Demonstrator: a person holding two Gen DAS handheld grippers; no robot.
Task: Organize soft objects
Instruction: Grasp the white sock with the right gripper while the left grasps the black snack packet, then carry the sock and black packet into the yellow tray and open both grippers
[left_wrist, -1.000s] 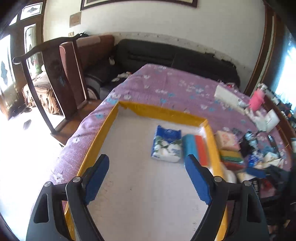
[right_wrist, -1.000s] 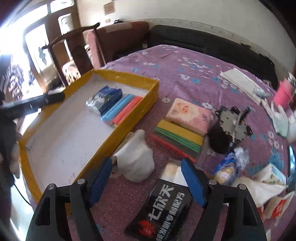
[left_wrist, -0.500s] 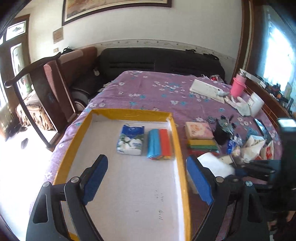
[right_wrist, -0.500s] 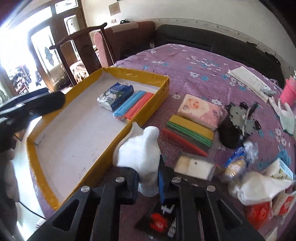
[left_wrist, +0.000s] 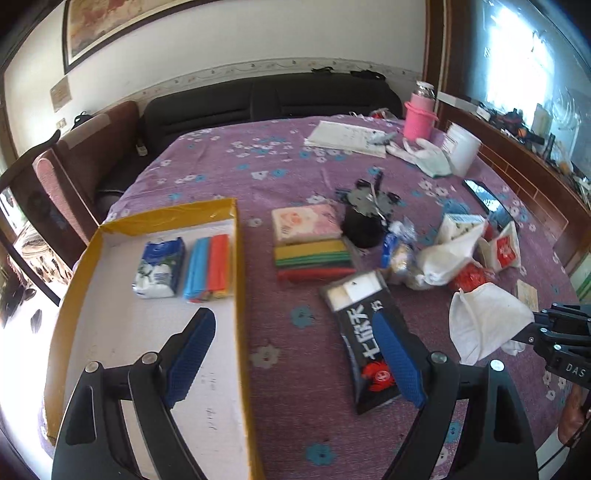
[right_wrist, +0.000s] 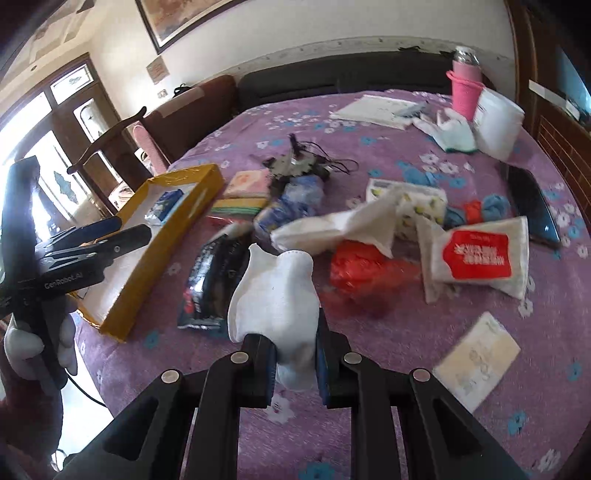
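White cloth (right_wrist: 275, 291) in R gripper (right_wrist: 295, 363), prob. airborne

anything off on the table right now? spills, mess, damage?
No spill or damage visible. The clutter right of the yellow tray is jumbled: a loose tissue sheet trails from its pack. The right gripper holds a crumpled white cloth.

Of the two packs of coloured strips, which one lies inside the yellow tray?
The blue-and-orange pack, beside the blue tissue packet inside the yellow tray. The yellow-green-red pack lies outside on the purple cloth.
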